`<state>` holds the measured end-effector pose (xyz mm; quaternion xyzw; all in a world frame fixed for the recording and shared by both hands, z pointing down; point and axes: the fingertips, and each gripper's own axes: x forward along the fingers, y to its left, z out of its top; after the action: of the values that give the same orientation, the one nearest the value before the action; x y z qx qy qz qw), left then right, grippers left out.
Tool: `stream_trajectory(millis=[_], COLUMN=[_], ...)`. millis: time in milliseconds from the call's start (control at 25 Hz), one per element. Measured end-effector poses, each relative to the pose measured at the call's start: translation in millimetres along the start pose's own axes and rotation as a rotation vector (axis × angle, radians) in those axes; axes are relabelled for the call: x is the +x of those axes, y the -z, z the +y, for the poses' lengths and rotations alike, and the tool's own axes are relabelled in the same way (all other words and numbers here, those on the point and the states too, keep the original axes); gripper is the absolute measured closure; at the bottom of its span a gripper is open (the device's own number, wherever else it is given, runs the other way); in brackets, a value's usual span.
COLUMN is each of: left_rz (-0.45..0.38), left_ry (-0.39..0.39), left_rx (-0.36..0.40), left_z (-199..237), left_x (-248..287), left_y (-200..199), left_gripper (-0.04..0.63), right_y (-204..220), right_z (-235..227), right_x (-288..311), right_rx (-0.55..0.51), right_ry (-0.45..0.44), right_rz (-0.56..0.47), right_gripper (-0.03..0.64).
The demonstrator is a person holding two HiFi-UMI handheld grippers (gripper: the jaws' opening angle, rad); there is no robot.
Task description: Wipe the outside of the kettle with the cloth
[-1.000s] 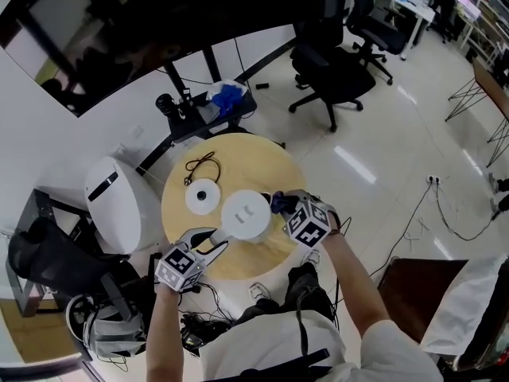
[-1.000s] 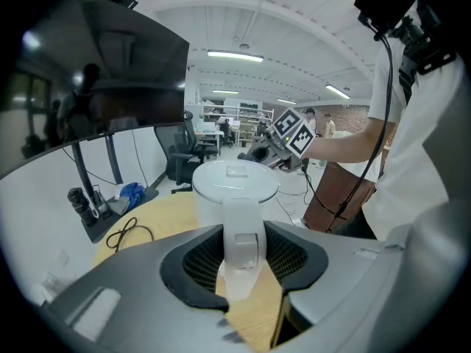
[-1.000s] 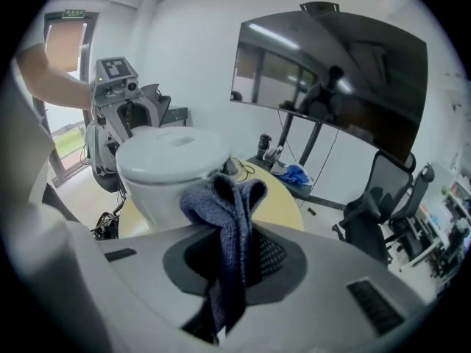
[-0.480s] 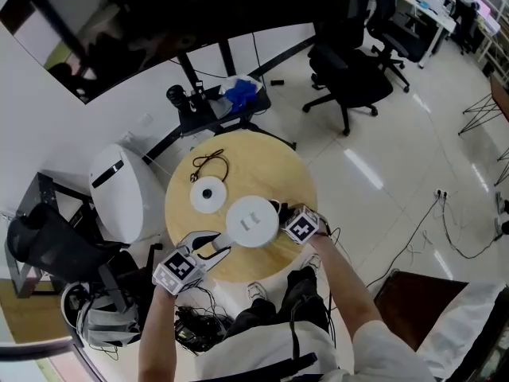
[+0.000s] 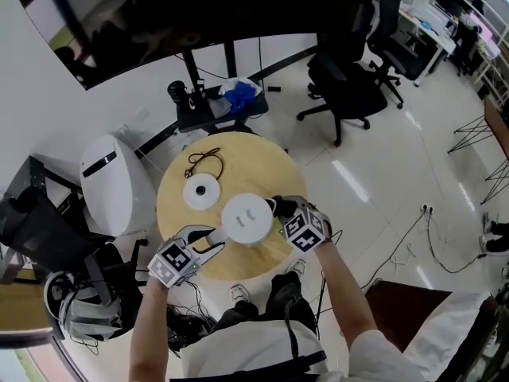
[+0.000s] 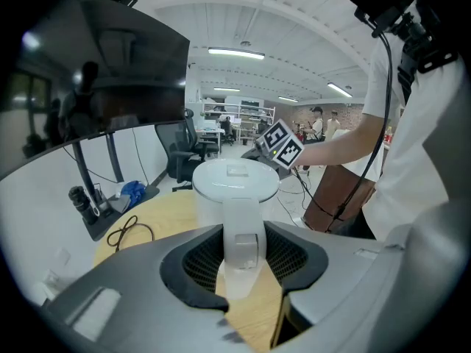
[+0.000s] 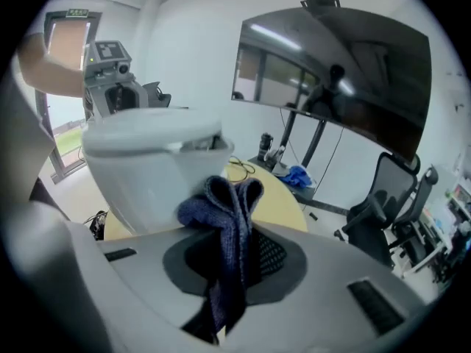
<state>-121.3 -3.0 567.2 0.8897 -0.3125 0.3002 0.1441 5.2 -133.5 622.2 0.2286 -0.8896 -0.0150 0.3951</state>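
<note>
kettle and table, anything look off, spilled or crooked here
Nothing stands out. The kettle is upright, off its round base, which lies beside it on the table near a loose black cord. No spill shows. The left tool grips the handle; the right tool holds the cloth.

No text, brand name or number can be read in any view. Black-and-white square markers are carried by the cube (image 5: pixel 175 263) on the left gripper (image 5: pixel 213 239) and by the cube (image 5: pixel 305 229) on the right gripper (image 5: pixel 278 208), but only coded patterns are shown there, without letters or digits. A small green sign (image 7: pixel 77 11) is seen above a doorway in the right gripper view; its print is too small to be made out.
</note>
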Motion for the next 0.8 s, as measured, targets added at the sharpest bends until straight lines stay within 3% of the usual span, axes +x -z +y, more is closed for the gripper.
stream_trajectory(millis=[200, 400, 480, 520, 640, 680, 760, 800], left_rz=[-0.003, -0.015, -0.057, -0.094, -0.261, -0.311, -0.351, -0.343], left_ry=[0.002, -0.021, -0.047, -0.068, -0.201, -0.258, -0.385, -0.451], left_rx=[-0.002, -0.018, -0.064, -0.090, -0.160, -0.174, -0.201, -0.227], left_z=[-0.1, 0.5, 0.2, 0.6, 7.5, 8.8, 10.0, 10.7], left_x=[0.0, 1.9, -3.6, -10.0, -41.0, -50.3, -58.2, -56.7], left_y=[-0.4, -2.9, -9.7, -17.0, -55.6, -70.1, -89.9, -94.3], left_gripper=[0.428, 0.416, 0.287, 0.273, 0.284, 0.322, 0.400, 0.405], right_y=[-24.8, -20.2, -14.7, -13.0, -16.6, -19.3, -23.7, -24.8], right_z=[-14.9, -15.5, -14.1, -13.5, -12.9, -12.3, -11.1, -11.0], right_x=[-22.6, -24.9, -21.1, -19.9, -20.0, -20.6, -21.6, -21.6], right_rx=[-0.021, -0.076, -0.098, -0.102, -0.090, -0.091, -0.104, -0.111], right_ry=[0.050, 0.078, 0.073, 0.067, 0.034, 0.020, -0.011, -0.028], right_rz=[-0.067, -0.046, -0.030, -0.030, -0.064, -0.076, -0.090, -0.093], right_gripper=[0.552, 0.552, 0.552, 0.552, 0.552, 0.552, 0.552, 0.552])
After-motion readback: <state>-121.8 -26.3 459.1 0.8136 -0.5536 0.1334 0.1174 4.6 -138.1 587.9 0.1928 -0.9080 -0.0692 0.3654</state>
